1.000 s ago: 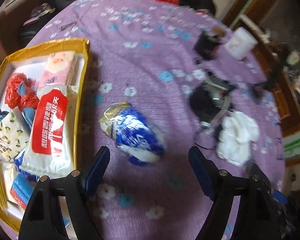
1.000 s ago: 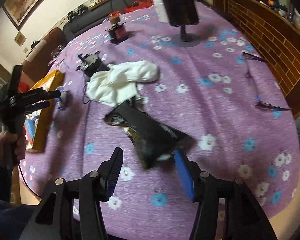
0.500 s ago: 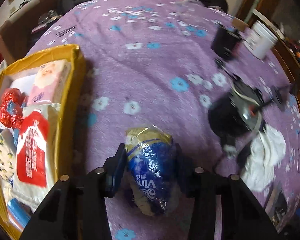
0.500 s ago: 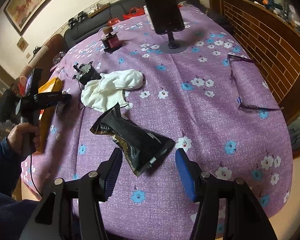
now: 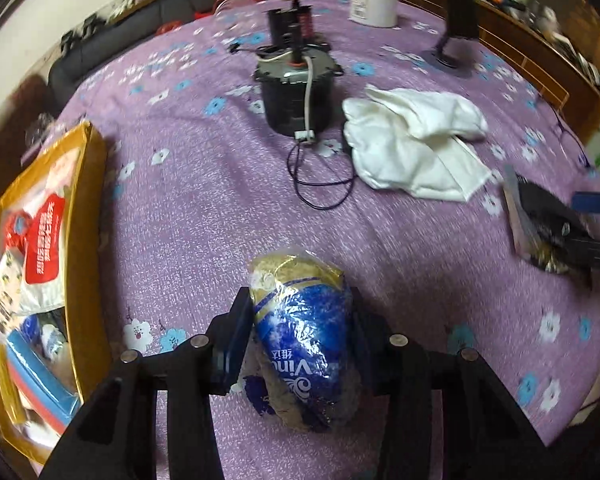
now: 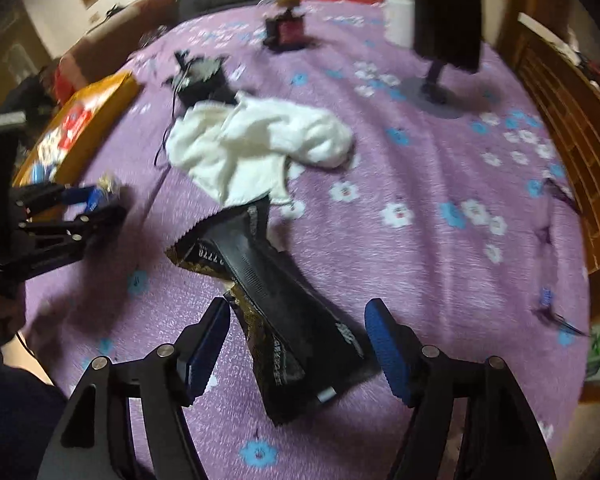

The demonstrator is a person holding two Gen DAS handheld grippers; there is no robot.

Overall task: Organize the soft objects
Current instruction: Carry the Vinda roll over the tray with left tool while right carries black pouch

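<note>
The left gripper [image 5: 300,336] is clamped on the blue tissue pack [image 5: 304,344], likely bound for the yellow box [image 5: 88,184] beside it, while the right gripper [image 6: 296,344] straddles the black pouch [image 6: 276,304] with jaws apart, and the white cloth [image 6: 256,144] lies beyond

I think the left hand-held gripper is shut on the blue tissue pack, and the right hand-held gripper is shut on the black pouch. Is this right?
Not quite. In the right wrist view the right hand-held gripper is open, its fingers on either side of the black pouch. The left hand-held gripper is indeed shut on the blue tissue pack.
</note>
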